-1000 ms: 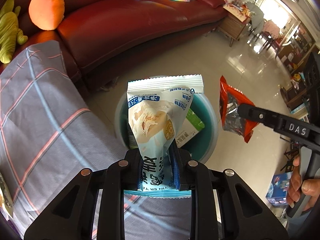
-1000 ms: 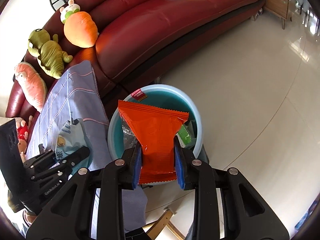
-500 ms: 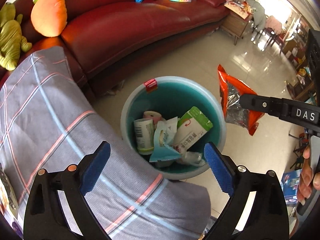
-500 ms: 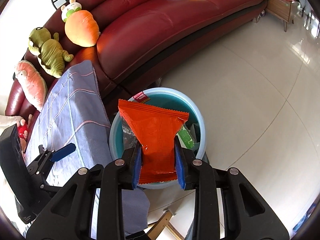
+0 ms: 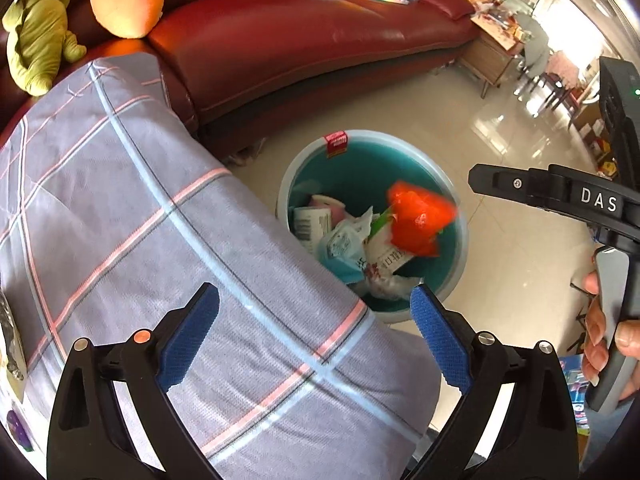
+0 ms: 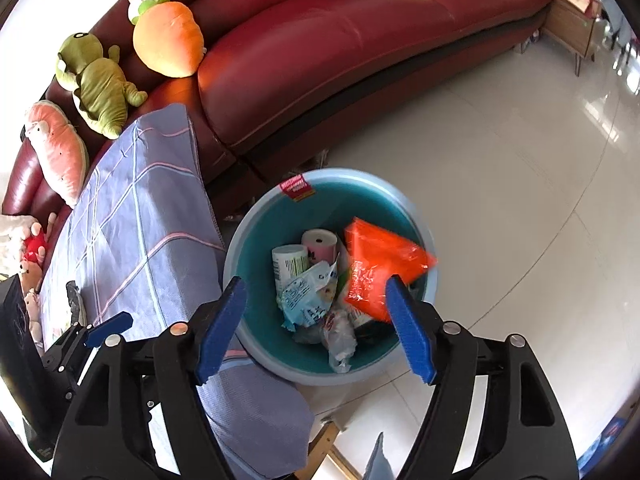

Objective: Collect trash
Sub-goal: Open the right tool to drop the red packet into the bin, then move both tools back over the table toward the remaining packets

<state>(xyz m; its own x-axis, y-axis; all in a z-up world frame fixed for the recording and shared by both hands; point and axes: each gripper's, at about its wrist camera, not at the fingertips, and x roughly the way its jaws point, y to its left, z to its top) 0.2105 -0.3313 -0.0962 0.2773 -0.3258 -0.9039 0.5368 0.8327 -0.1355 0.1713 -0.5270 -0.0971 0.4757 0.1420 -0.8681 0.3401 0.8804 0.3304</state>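
A teal bin (image 5: 376, 136) with a pale blue rim (image 6: 352, 174) stands on the floor by the sofa and holds several wrappers and cartons. A blue-and-white snack wrapper (image 5: 340, 240) (image 6: 308, 292) lies crumpled inside it. The orange snack bag (image 6: 380, 268) (image 5: 416, 220) is blurred and loose, dropping into the bin. My right gripper (image 6: 316, 284) hangs over the bin with its jaws opening and nothing pressed between the pads. My left gripper (image 5: 314, 300) stands open and empty above the checked cloth, beside the bin.
A checked grey cloth (image 5: 160, 220) covers the surface left of the bin. A red leather sofa (image 6: 360, 40) with plush toys (image 6: 168, 40) curves behind. A hand (image 5: 600, 332) holds the right gripper's handle. A wooden side table (image 5: 492, 56) stands far right on glossy tiles.
The left gripper opened and the blue-and-white wrapper fell into the bin, then it shifted over the cloth. The right gripper has just opened, and the orange bag has left its pads.
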